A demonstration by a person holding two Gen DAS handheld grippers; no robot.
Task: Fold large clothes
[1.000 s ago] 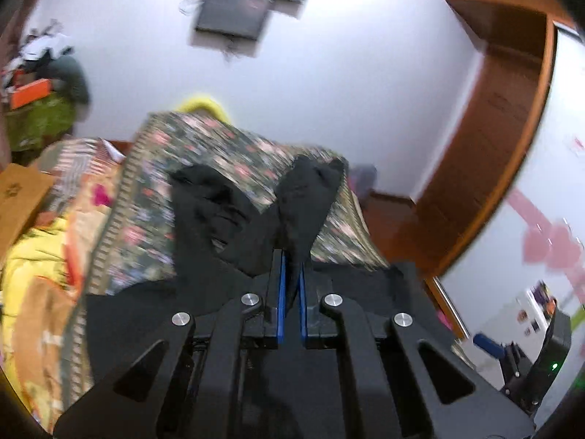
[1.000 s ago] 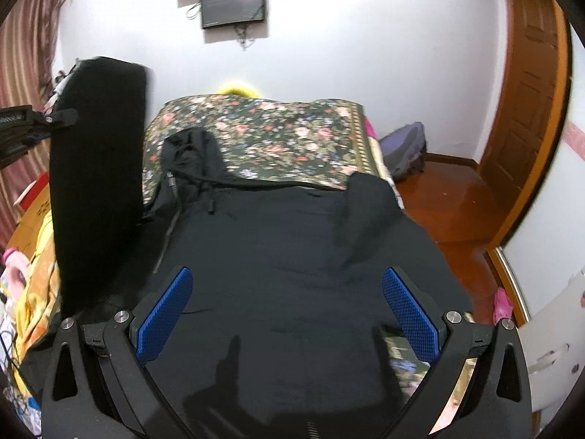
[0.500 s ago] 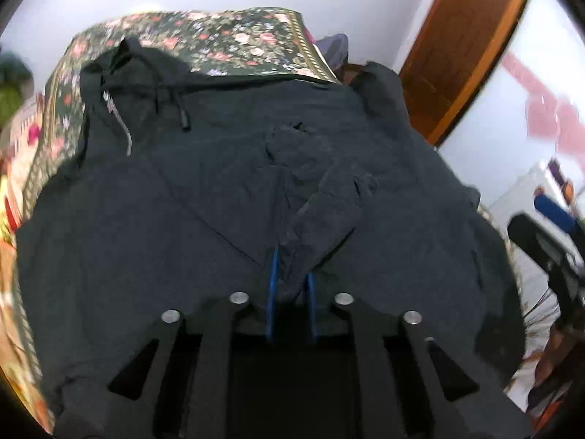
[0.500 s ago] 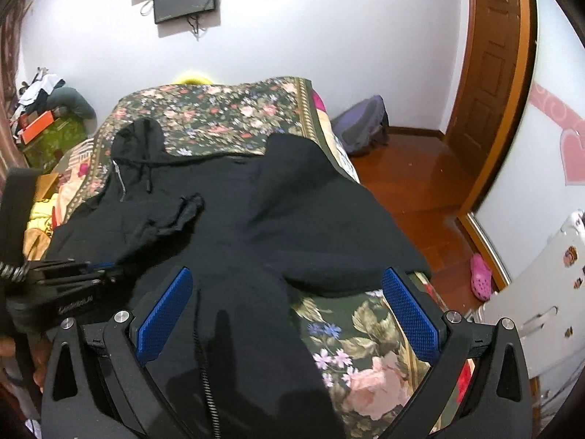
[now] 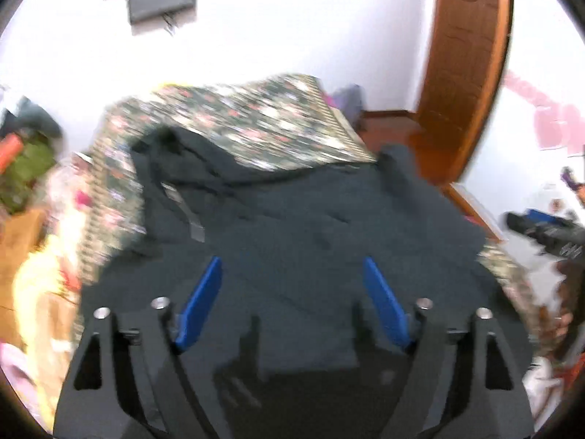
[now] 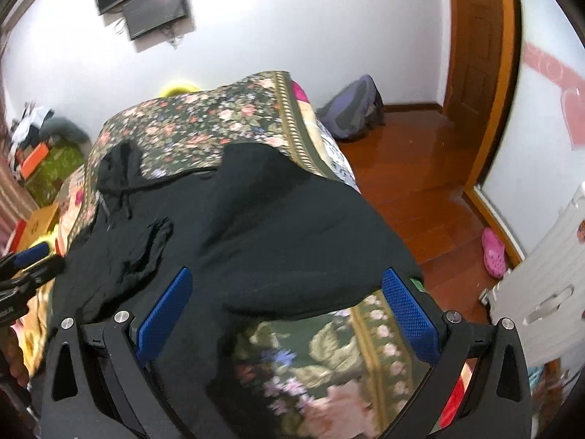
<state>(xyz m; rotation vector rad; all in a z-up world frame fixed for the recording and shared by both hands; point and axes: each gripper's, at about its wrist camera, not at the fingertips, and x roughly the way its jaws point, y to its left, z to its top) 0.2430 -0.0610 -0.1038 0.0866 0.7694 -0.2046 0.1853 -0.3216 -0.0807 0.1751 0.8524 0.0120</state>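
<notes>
A large black hoodie lies spread on a floral bedspread, hood at the far left. In the right wrist view the hoodie shows one sleeve folded across its chest and the other side draped toward the bed's right edge. My left gripper is open and empty just above the hoodie's body. My right gripper is open and empty above the hoodie's lower right part. The left gripper also shows at the left edge of the right wrist view.
The bedspread covers the bed. Cluttered clothes and boxes lie left of the bed. A purple backpack sits on the wooden floor by a wooden door. A pink shoe and a white unit are at right.
My left gripper carried the sleeve across onto the hoodie's chest, let it go and opened, then drew back. My right gripper shifted right along the bed and stayed open.
</notes>
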